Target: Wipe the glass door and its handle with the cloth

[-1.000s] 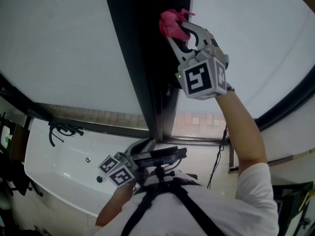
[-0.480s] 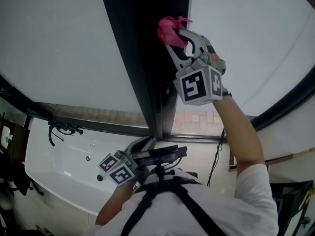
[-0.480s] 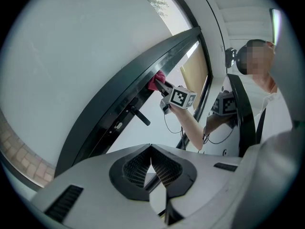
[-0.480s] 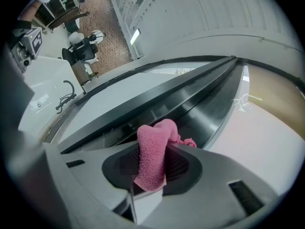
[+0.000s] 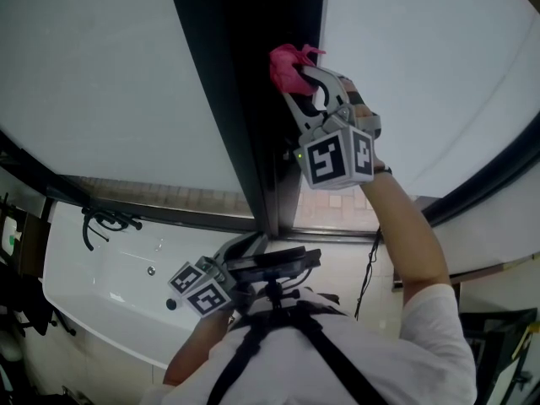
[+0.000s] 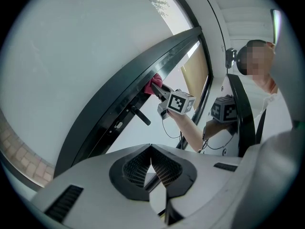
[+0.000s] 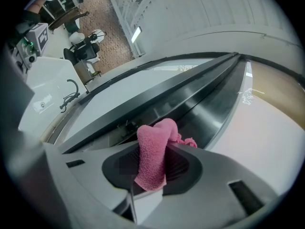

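My right tool (image 5: 299,76) clamps cloth (image 5: 287,62) on door frame (image 5: 245,108), upper centre; left tool (image 6: 151,159) closed, empty; mid-wipe, I judge; next, handle (image 6: 138,115).

Head view looks down past the person's chest (image 5: 278,353) at the door frame (image 5: 245,99). Left gripper view faces that frame from low, farther back — right gripper view, close against it.
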Demonstrator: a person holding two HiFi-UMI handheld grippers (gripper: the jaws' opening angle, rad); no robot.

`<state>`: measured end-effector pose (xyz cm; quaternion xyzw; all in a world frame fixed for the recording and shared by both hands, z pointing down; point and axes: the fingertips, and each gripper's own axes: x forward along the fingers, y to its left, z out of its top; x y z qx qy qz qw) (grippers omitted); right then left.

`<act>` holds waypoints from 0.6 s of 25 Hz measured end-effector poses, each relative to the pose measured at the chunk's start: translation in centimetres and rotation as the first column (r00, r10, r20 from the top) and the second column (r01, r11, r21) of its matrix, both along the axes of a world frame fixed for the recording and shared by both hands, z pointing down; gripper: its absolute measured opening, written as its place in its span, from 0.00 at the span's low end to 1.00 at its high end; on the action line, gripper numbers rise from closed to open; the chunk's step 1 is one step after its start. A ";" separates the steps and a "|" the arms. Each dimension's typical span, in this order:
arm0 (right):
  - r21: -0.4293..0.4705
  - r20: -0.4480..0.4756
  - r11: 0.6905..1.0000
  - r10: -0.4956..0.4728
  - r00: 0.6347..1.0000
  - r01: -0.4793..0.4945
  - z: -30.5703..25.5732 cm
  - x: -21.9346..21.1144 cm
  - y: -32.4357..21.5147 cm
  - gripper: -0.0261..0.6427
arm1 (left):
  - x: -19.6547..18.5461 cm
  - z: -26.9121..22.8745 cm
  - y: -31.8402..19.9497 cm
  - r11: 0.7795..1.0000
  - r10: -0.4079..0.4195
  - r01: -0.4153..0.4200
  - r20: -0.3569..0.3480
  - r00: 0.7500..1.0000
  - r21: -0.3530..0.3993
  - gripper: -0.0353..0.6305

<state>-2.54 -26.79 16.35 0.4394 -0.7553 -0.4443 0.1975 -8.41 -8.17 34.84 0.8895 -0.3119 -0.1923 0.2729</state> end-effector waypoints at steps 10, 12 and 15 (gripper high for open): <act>-0.040 0.002 0.999 -0.001 1.000 0.001 2.3 0.0 -0.2 0.19 | 0.2 0.4 -0.1 1.000 0.004 -0.004 0.006 1.000 -0.010 0.04; -0.048 -0.001 0.999 0.000 1.000 0.000 2.7 -0.1 -0.2 0.20 | 0.2 0.3 -0.1 1.000 0.006 -0.006 0.004 1.000 -0.010 0.04; -0.063 -0.006 0.998 -0.001 1.000 0.000 3.3 -0.2 -0.3 0.20 | 0.3 0.2 -0.3 1.000 0.009 -0.009 0.004 1.000 -0.012 0.04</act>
